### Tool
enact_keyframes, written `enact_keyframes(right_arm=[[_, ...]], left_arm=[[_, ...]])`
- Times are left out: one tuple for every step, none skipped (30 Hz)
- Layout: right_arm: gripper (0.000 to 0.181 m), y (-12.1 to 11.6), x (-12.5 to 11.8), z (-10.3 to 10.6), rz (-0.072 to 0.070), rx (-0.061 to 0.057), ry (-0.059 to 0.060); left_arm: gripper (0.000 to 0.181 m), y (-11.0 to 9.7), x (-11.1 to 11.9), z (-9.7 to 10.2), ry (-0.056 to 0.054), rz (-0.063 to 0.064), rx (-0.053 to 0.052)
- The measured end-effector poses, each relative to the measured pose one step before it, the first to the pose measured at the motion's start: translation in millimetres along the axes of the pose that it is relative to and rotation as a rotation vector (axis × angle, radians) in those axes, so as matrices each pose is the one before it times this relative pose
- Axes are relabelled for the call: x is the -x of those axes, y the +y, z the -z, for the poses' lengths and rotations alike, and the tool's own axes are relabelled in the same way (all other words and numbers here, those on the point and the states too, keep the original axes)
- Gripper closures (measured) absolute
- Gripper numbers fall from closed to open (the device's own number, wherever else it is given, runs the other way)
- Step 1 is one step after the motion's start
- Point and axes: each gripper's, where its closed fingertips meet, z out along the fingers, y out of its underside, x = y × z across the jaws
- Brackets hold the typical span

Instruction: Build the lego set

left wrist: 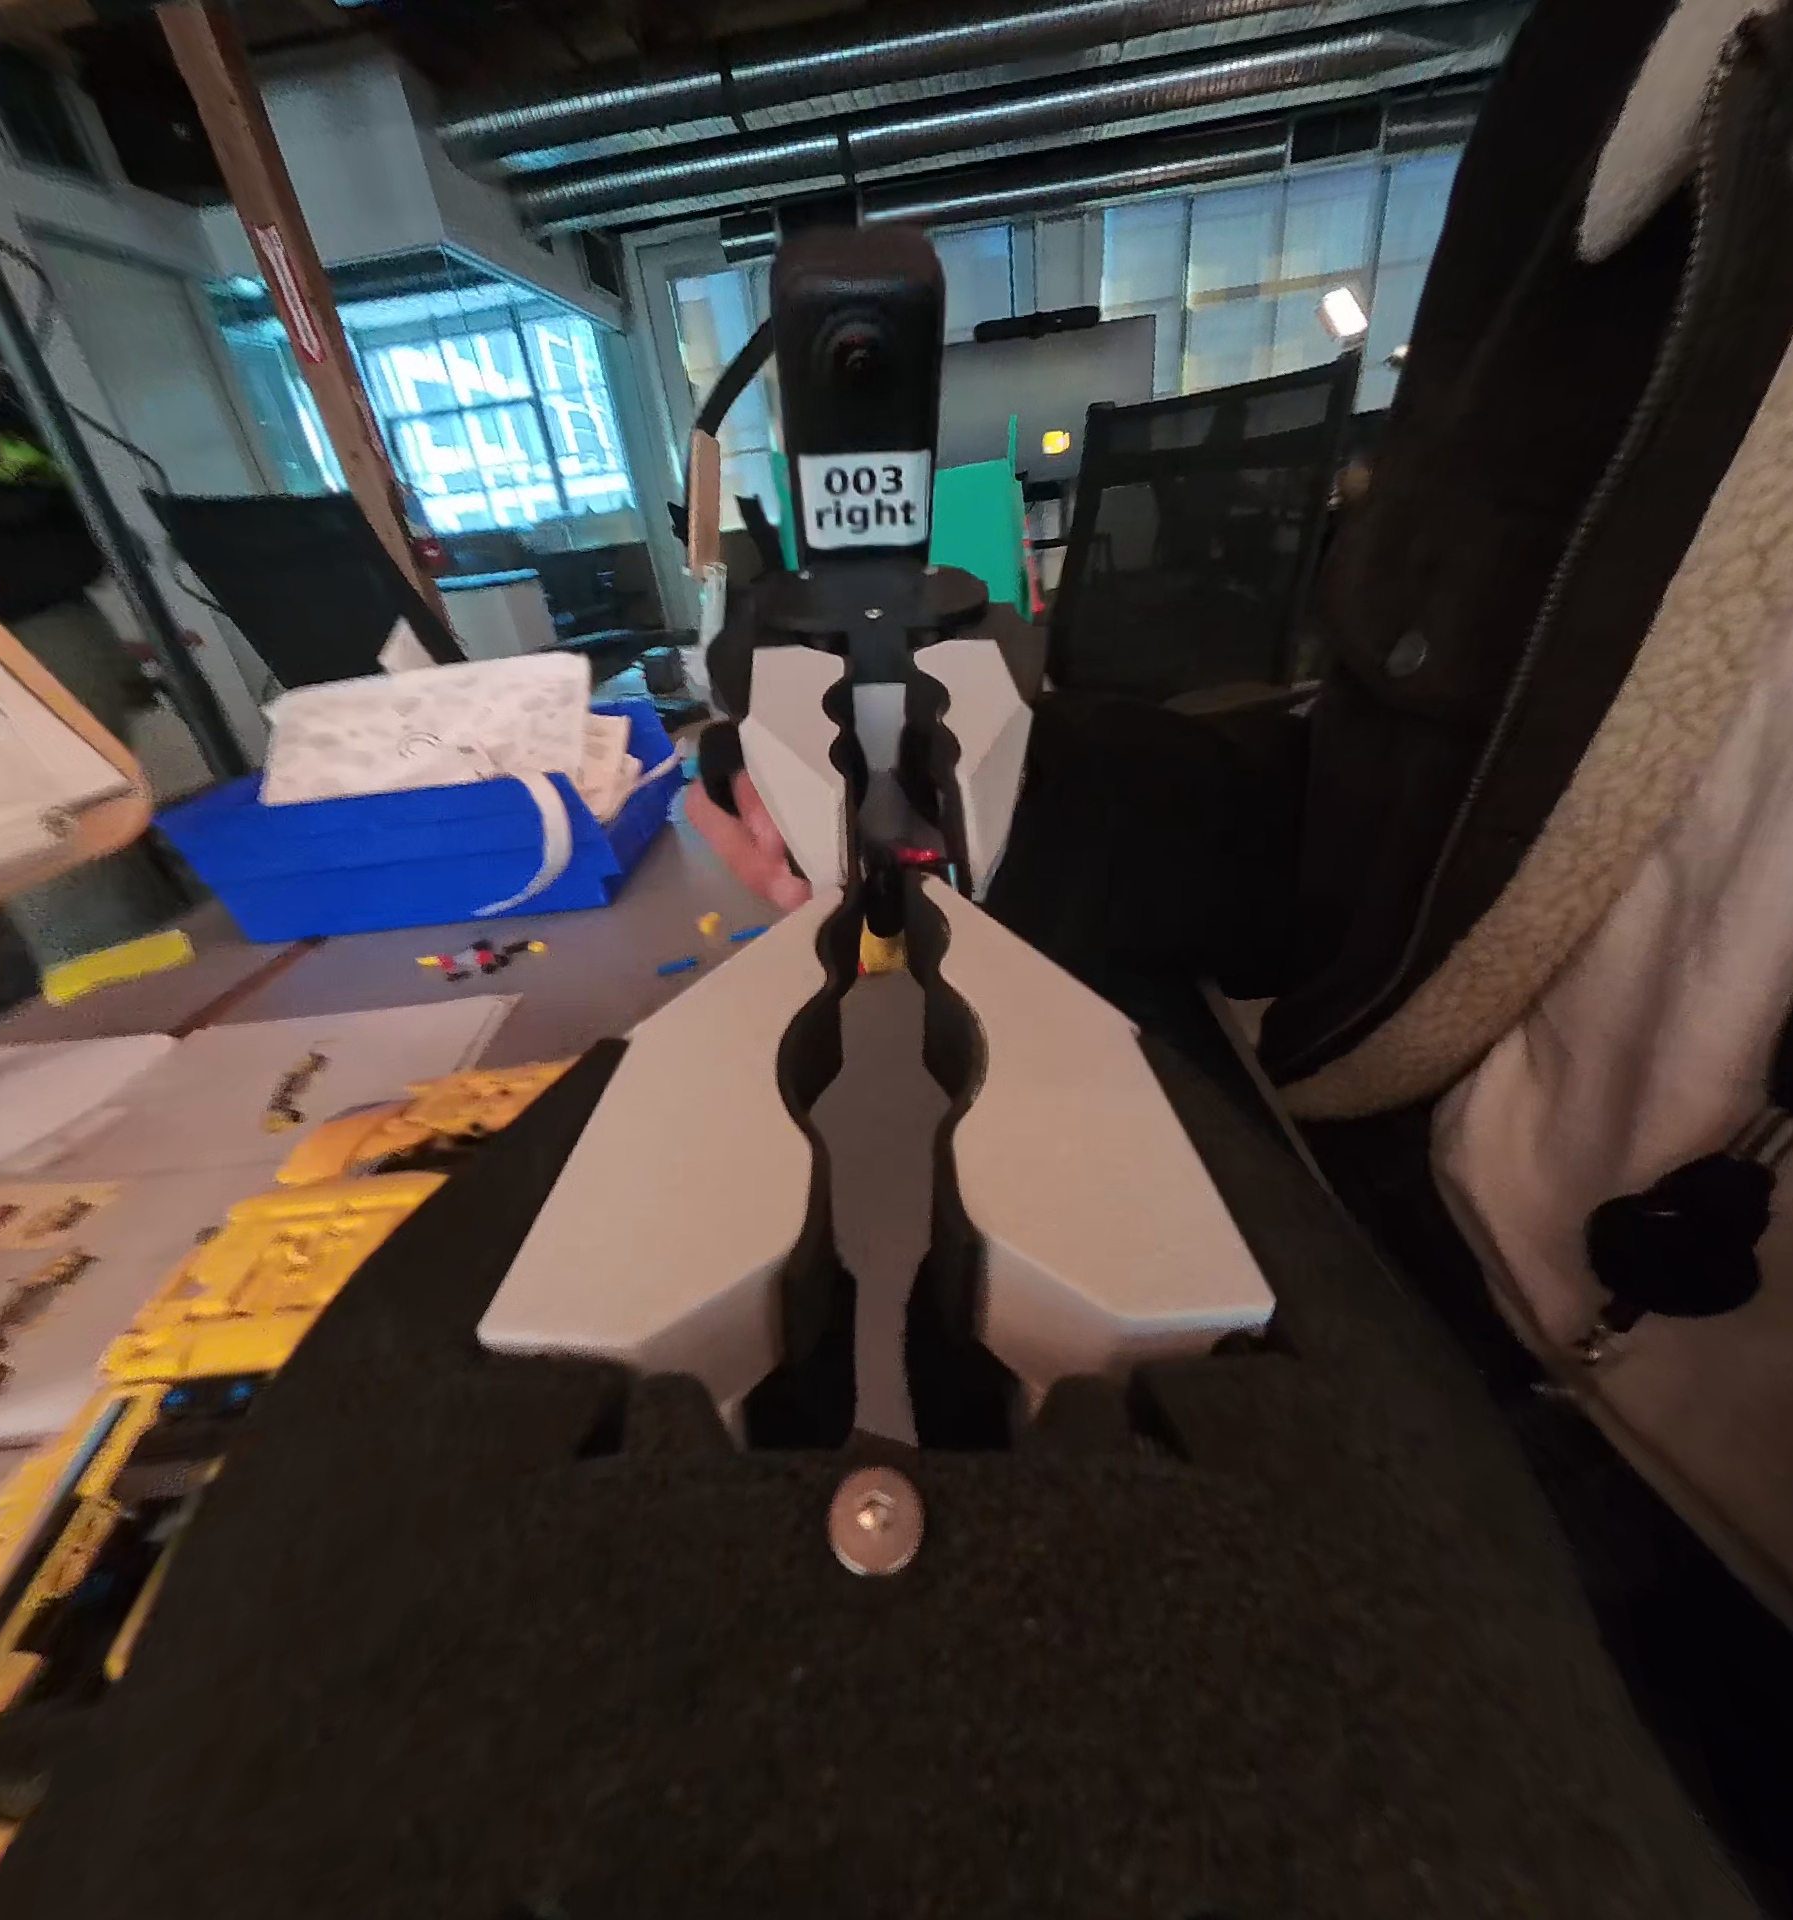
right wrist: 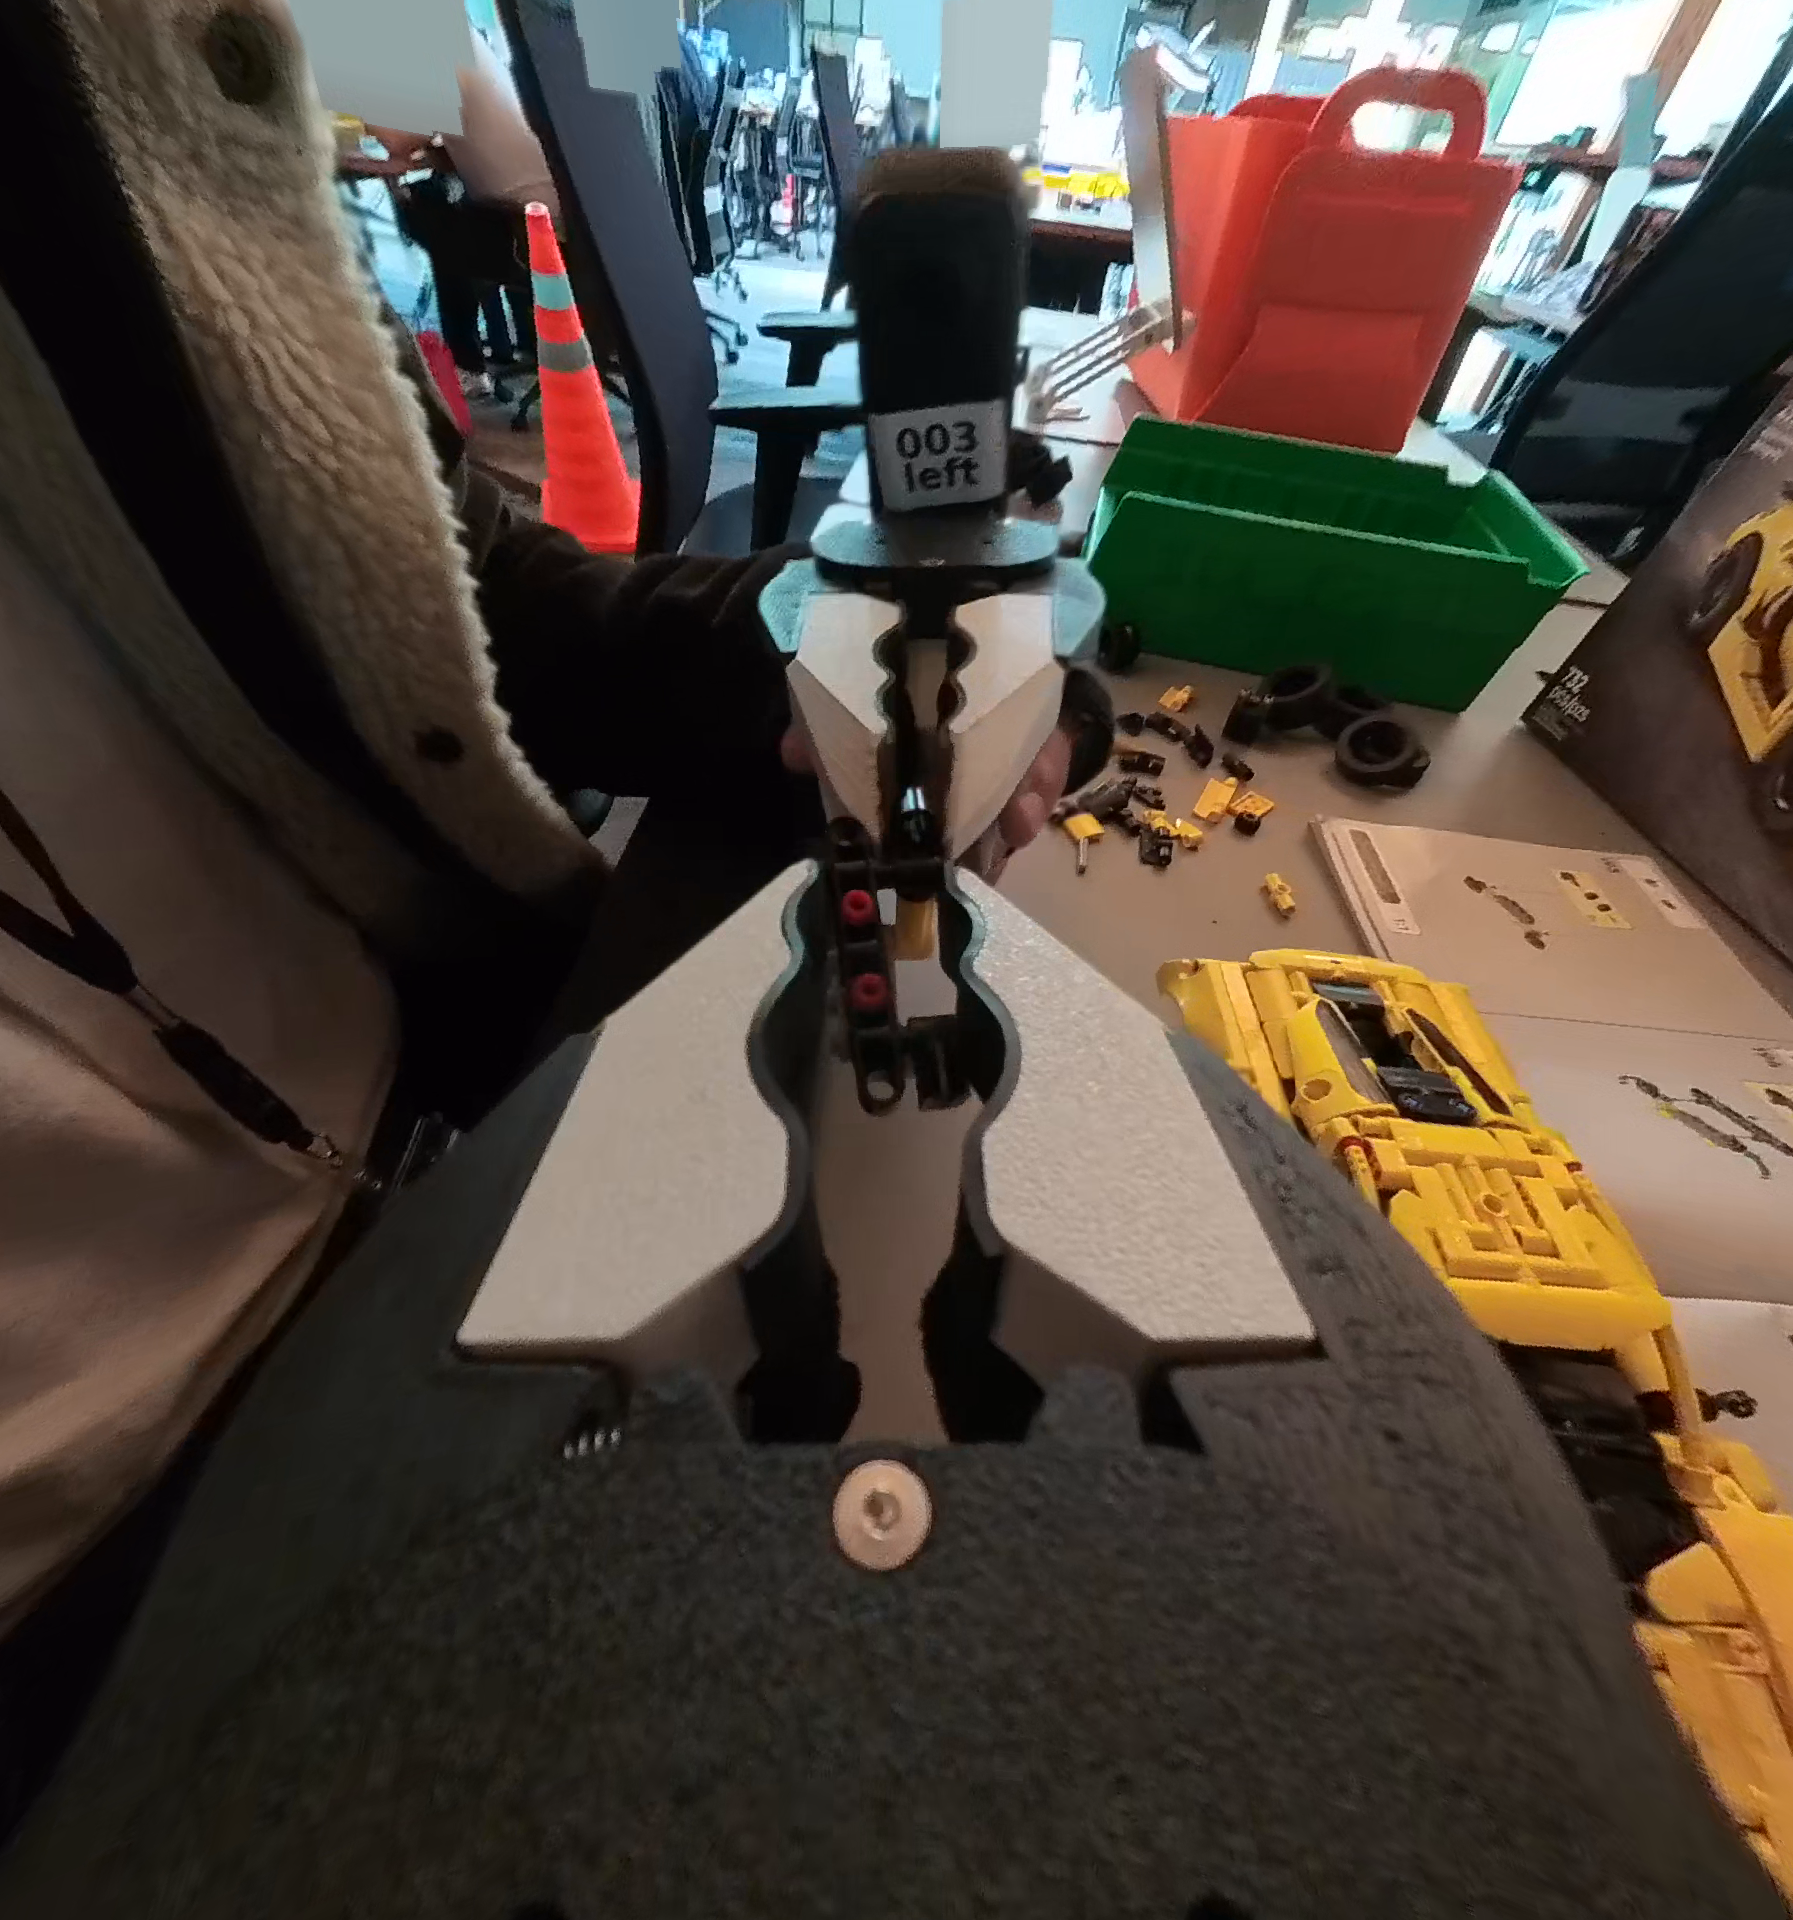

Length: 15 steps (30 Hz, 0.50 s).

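Note:
In the right wrist view my right gripper (right wrist: 887,883) is shut on a black lego frame with red pins (right wrist: 871,987), held above the table edge. My left gripper (right wrist: 913,805) faces it tip to tip, shut on a small black piece (right wrist: 915,828) that meets the frame's top beside a yellow part (right wrist: 913,925). In the left wrist view my left gripper (left wrist: 881,909) meets the right gripper (left wrist: 897,842); the yellow part (left wrist: 879,951) shows between the tips. The partly built yellow car (right wrist: 1443,1174) lies on the table, also seen in the left wrist view (left wrist: 248,1278).
Loose black and yellow pieces (right wrist: 1172,790) and tyres (right wrist: 1339,717) lie before a green bin (right wrist: 1318,561). Instruction pages (right wrist: 1557,914) and the set's box (right wrist: 1754,707) sit right of them. A blue bin (left wrist: 404,852) holds bags. The person's coat (left wrist: 1598,727) is close. Less than 4 cm separates the two grippers' tips. The partly built yellow car (right wrist: 1443,1174) is about 20 cm from both grippers' fingertips.

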Motion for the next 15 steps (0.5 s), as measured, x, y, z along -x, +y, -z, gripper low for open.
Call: enact_keyframes(right_arm=[[0.162, 1.71, -0.76, -0.66, -0.0059, 0.0142, -0.0031], [0.162, 1.85, -1.73, -0.53, 0.0061, 0.0113, 0.0098], [0.162, 0.64, -1.74, 0.1, 0.0199, 0.0045, 0.0179], [0.162, 0.46, -2.17, 0.7, 0.0244, 0.004, 0.0242], [0.162, -0.9, -1.95, 1.8, 0.022, -0.0042, 0.0221], [0.162, -3.57, -2.11, 3.08, 0.0108, -0.0233, 0.0195], [0.162, -2.72, -2.4, 2.77, 0.0023, -0.0151, 0.0174], [0.162, 0.06, -2.54, 1.71, 0.0018, 0.0064, 0.0154], [0.162, 1.35, -0.83, 0.13, 0.003, 0.0133, 0.005], [0.162, 1.54, -1.1, -0.97, 0.0014, 0.0126, 0.0105], [0.162, 1.84, -0.08, -2.17, 0.0092, 0.0129, 0.0074], [0.162, 1.81, 1.57, -2.8, 0.0053, 0.0098, -0.0029], [0.162, 1.72, 1.81, -2.94, -0.0002, 0.0101, -0.0071], [0.162, 1.0, 1.46, -2.4, -0.0014, 0.0043, -0.0063], [0.162, 0.87, 1.1, -1.9, -0.0064, 0.0014, -0.0073]], left_arm=[[0.174, 2.04, 0.92, 0.59, 0.0042, 0.0237, 0.0126], [0.174, 1.69, 1.73, 0.41, -0.0122, 0.0002, 0.0147], [0.174, 1.19, 2.53, 0.22, -0.023, -0.0089, 0.0092], [0.171, 1.33, 4.07, 0.88, -0.0304, -0.005, 0.0078], [0.164, 1.58, 4.28, 1.69, -0.0254, -0.0024, 0.0104], [0.155, 1.05, 3.15, 2.02, -0.0099, 0.009, 0.0077], [0.151, 0.0, 1.62, 1.54, 0.004, 0.024, 0.0004], [0.149, -0.44, -0.49, 0.72, 0.0154, 0.026, -0.0032], [0.147, 0.28, -2.94, -0.69, 0.0234, 0.0164, 0.0013], [0.146, 1.16, -3.79, -2.24, 0.0167, -0.0001, 0.0068], [0.144, 1.39, -2.83, -3.15, 0.0023, -0.0141, 0.0087], [0.143, 1.17, -1.55, -2.95, -0.0072, -0.0205, 0.0079], [0.143, 0.26, 0.57, -1.9, -0.0172, -0.0187, 0.0047], [0.143, -0.16, 1.4, -0.87, -0.018, -0.0149, 0.0023], [0.146, 0.56, -0.54, 0.03, -0.0006, -0.0126, 0.0035]])
